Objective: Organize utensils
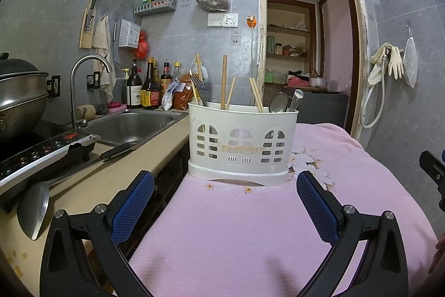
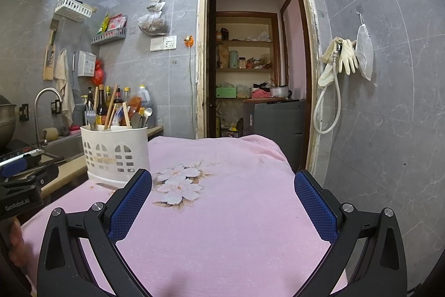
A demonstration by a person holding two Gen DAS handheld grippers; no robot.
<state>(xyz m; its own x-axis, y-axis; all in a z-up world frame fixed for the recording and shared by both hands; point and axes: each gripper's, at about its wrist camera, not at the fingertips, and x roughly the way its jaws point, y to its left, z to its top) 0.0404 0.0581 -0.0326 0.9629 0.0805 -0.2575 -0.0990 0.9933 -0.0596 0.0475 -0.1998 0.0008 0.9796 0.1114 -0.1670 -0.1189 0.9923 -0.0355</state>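
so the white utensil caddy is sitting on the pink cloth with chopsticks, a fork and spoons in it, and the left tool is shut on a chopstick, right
Not quite. The left tool is open and empty, as the left wrist view shows. The rest holds: the white utensil caddy sits on the pink cloth with chopsticks, a fork and spoons in it.

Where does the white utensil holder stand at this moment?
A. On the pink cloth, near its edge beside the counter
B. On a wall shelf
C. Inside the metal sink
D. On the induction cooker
A: the white utensil holder stands upright on the pink cloth, with the sink off to its left.
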